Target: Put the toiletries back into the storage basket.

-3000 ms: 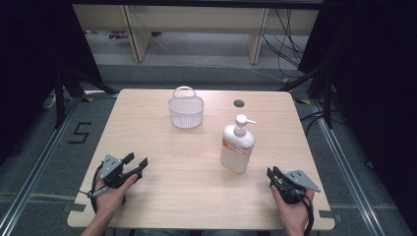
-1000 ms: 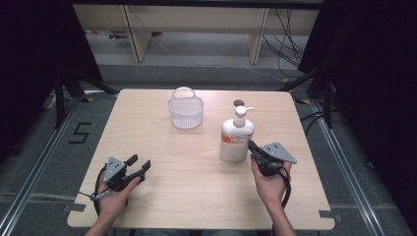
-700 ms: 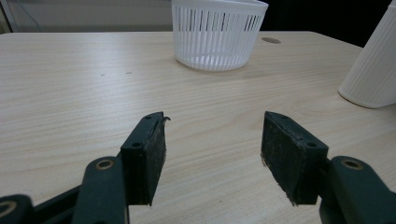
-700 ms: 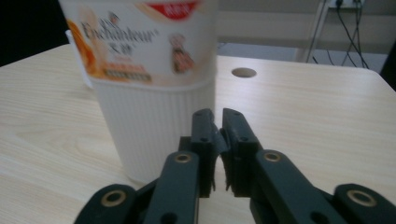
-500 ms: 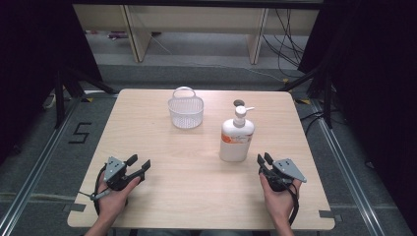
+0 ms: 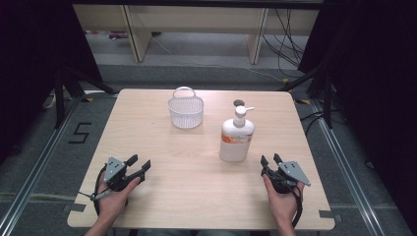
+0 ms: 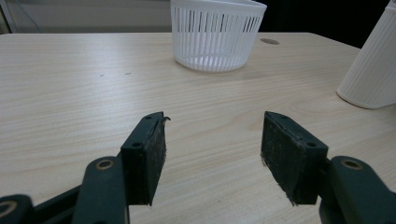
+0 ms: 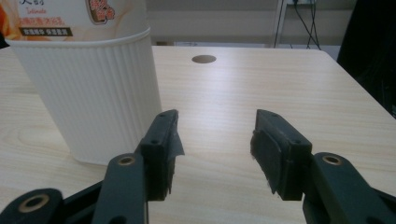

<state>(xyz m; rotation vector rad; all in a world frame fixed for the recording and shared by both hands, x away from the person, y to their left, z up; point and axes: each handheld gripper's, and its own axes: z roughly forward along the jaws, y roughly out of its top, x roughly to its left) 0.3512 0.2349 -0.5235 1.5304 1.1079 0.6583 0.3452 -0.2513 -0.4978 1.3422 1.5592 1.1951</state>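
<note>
A pale wooden table [image 6: 196,196] carries everything. The largest thing on it is a white pump bottle [image 6: 236,135] standing upright right of centre, its ribbed lower body [image 8: 93,107] and orange label close in the right gripper view. Far-left of it, well apart, stands a white slatted basket [image 6: 186,109] with its handle raised; in the left gripper view the basket [image 7: 215,33] sits far ahead and the bottle's base [image 7: 371,70] at the right edge.

The right gripper [image 6: 271,161] rests low at the near right of the table, just right of and nearer than the bottle, apart from it. Its jaws have just been opening and stand spread, with bare tabletop between them [image 8: 215,154].

The left gripper [image 6: 139,163] sits at the near left, well apart from both things, jaws spread on nothing.

A small dark round hole [image 6: 239,103] lies in the tabletop beyond the bottle.
</note>
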